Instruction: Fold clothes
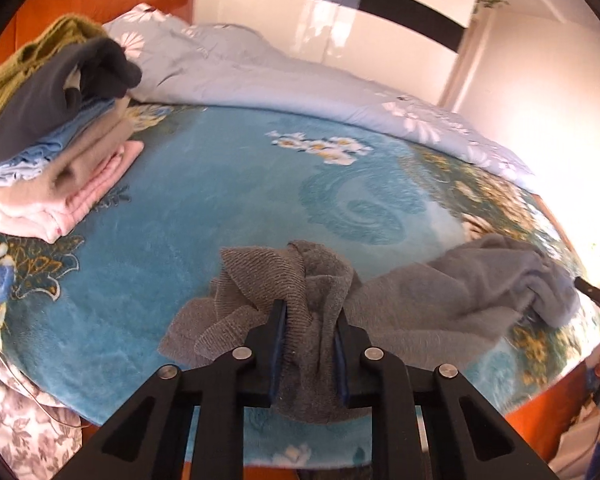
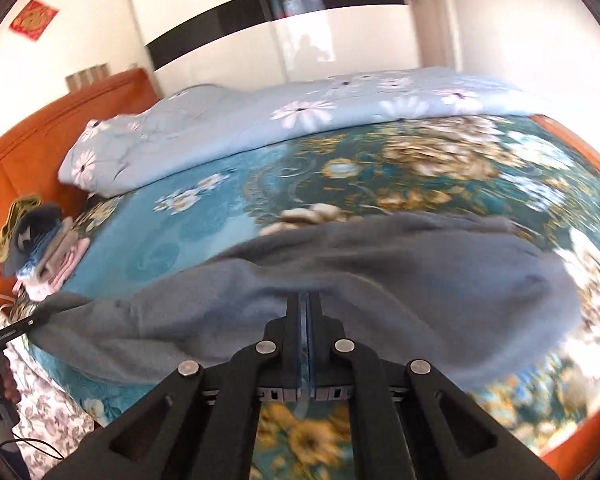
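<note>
A grey knit garment [image 1: 440,300] lies stretched across the near edge of the blue floral blanket [image 1: 220,184]. My left gripper [image 1: 309,312] is shut on its bunched ribbed end [image 1: 260,276], with cloth hanging between the fingers. My right gripper [image 2: 304,300] is shut on the garment's other end [image 2: 380,280], with cloth spread in front of it. In the left wrist view the right gripper's tip [image 1: 596,292] shows at the far right edge. In the right wrist view the left gripper [image 2: 8,332] shows at the far left.
A stack of folded clothes [image 1: 56,152] sits at the blanket's left, also in the right wrist view [image 2: 40,248]. A pale blue flowered duvet [image 1: 280,76] lies heaped along the far side. An orange headboard [image 2: 40,140] stands on the left.
</note>
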`<state>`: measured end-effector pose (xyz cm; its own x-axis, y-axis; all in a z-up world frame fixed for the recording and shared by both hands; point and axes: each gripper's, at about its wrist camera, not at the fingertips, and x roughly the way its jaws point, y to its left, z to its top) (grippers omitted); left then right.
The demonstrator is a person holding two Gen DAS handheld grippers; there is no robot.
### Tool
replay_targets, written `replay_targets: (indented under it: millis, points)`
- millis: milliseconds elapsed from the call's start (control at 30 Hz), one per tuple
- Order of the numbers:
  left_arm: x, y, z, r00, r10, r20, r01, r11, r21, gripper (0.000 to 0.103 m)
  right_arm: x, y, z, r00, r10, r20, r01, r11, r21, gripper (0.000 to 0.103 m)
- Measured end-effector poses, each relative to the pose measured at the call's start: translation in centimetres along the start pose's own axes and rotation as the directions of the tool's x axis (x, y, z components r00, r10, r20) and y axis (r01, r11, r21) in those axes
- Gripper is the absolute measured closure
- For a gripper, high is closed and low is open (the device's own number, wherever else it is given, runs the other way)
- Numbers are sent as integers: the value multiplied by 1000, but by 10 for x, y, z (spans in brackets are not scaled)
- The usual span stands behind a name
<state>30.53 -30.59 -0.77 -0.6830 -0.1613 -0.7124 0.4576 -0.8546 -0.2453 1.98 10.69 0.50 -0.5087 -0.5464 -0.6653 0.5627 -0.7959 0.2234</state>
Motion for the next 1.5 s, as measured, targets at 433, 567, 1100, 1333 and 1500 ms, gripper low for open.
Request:
replay_targets:
  millis: [433, 567, 1100, 1333, 1500]
  points:
    - [-28, 30, -55, 996, 12, -86, -16, 999, -46, 93, 18, -1, -21, 997, 29, -71, -29, 1000, -7, 101]
    - [-29, 44, -59, 997, 28, -75, -36, 994, -102, 93, 40, 28, -11, 995, 51, -81, -57, 996, -73, 100]
    - [14, 50, -44, 994, 0, -107, -15, 990, -142, 53, 97, 80, 20, 980, -201, -11, 171, 858, -484, 41]
    - [12, 42, -41, 996, -15, -91, 4, 993, -116, 90, 120, 76, 23, 975, -186, -125, 102, 864, -493, 43]
    - [2, 34, -38, 996, -59, -63, 53, 995, -84, 94, 119, 65, 16, 975, -139, -175, 64, 924, -377, 98]
